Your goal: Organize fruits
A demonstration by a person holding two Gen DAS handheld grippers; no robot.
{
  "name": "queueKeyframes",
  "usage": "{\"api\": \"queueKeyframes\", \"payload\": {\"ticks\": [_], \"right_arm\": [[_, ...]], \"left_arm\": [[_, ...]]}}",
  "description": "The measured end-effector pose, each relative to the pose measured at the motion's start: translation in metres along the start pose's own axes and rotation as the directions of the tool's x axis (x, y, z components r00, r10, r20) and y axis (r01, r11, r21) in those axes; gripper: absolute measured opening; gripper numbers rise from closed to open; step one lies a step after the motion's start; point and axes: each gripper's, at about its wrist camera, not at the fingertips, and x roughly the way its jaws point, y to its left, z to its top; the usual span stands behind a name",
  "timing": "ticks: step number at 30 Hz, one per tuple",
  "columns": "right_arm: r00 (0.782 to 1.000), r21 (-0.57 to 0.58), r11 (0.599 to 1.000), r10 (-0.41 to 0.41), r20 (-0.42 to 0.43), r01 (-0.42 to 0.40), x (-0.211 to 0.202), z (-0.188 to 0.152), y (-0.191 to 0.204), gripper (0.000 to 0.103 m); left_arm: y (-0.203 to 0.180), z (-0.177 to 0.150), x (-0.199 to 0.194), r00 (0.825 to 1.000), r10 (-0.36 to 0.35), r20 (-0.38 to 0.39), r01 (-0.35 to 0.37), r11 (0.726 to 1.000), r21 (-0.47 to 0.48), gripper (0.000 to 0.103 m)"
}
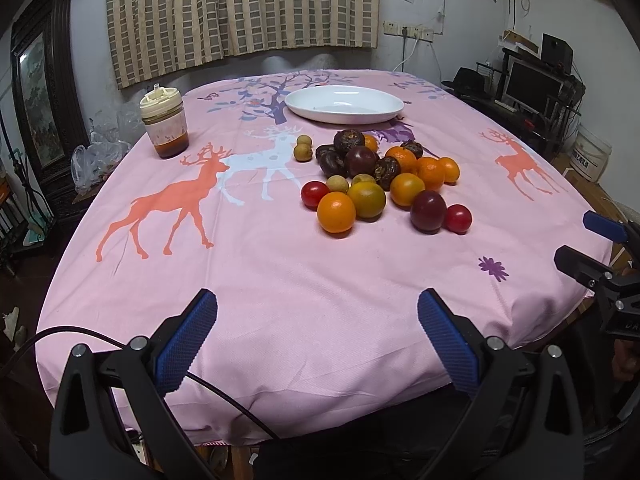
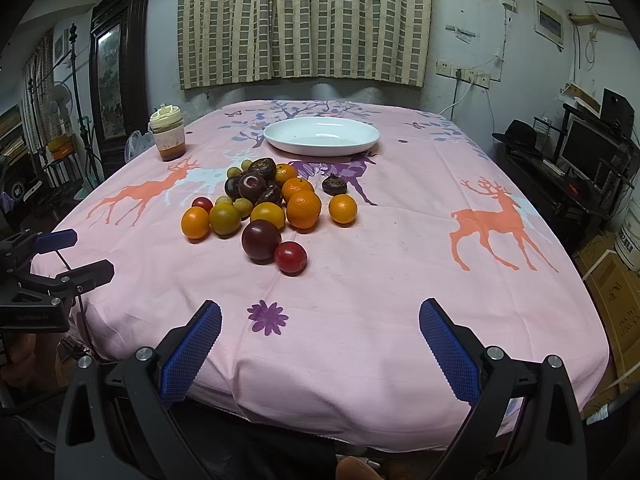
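**Fruit heaped mid-tabletop, both tongs spread and empty**

We hold our left tongs (image 1: 318,312) and right tongs (image 2: 320,320) low over the near edge of the tabletop draped in a pink deer-print cloth (image 1: 280,280), each pair with its blue ribbed pads spread wide and pinching nothing. In the left wrist view the right tongs sit at 3 o'clock, off the cloth's edge. The pile of mixed fruits (image 1: 380,176) lies at the centre of the cloth: orange citrus, dark purple plums, wrinkled brown fruits, small tan longans and red cherry tomatoes, most of them touching. One glossy red cherry tomato (image 2: 290,256) rests against a round dark purple plum (image 2: 261,241) on the near side of the heap. At 12 o'clock beyond the pile stands a shallow white oval plate (image 2: 280,138), apart from the fruit. A clear plastic jar with a cream lid (image 1: 163,120) stands at 10 o'clock.
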Motion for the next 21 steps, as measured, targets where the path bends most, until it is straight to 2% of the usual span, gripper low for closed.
{"api": "queueKeyframes", "payload": {"ticks": [21], "right_arm": [[1.000, -0.002, 1.000, -0.001, 0.001, 0.001, -0.0002, 0.0007, 0.0046, 0.099]], "left_arm": [[-0.0001, 0.0001, 0.0001, 1.000, 0.001, -0.001, -0.001, 1.000, 0.002, 0.098]]}}
